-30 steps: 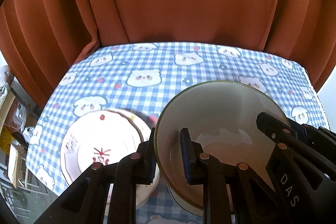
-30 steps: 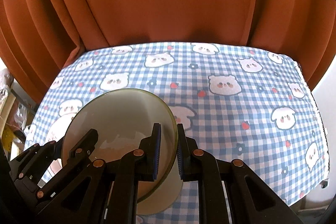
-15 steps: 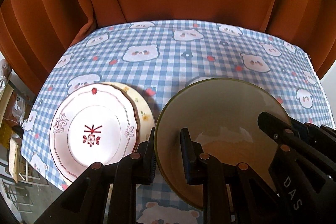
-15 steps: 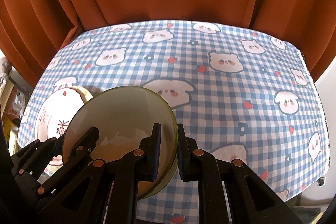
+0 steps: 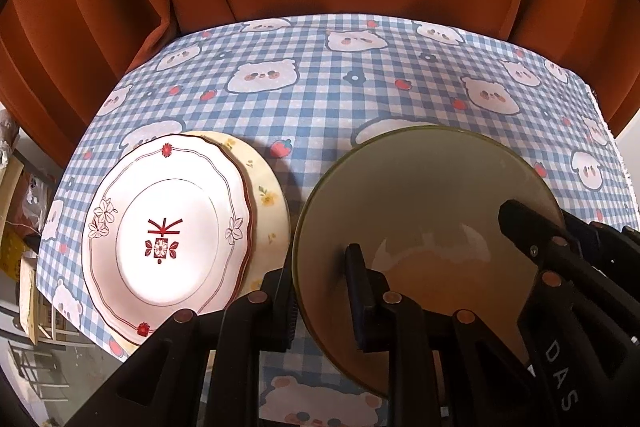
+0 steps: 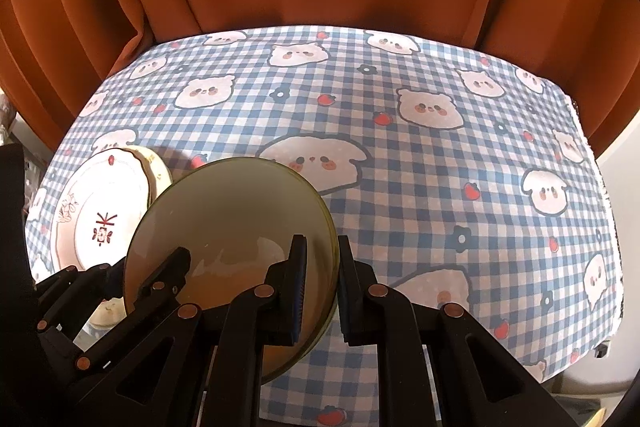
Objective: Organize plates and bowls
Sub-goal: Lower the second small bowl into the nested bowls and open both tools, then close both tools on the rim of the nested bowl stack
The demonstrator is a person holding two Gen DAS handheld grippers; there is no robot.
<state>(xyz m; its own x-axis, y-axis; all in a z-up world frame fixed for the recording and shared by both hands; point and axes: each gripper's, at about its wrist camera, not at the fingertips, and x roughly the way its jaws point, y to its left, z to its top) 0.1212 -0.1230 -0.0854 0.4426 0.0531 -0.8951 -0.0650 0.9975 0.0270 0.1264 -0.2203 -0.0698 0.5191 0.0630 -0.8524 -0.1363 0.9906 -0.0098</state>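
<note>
"DAS" reads on the right gripper [image 6: 320,283] body. Both it and the left gripper [image 5: 320,301] tilt downward, jaws clamped on opposite rims of the olive bowl [image 5: 428,227], which lies between them over the table [image 5: 320,91]; stacked plates [image 5: 168,227] lie left of the jaws.

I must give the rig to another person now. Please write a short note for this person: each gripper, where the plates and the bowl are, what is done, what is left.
Left gripper: shut on the near-left rim of the green-rimmed bowl.
Right gripper: shut on the same bowl's right rim, so both carry it together.
Bowl: held low over the checked tablecloth; whether it touches the cloth I cannot tell.
Plates: the white plate with red motif sits stacked on a yellow floral plate, left of the bowl.
Done: the two plates are stacked.
Left: set the bowl down and release both grippers.
</note>
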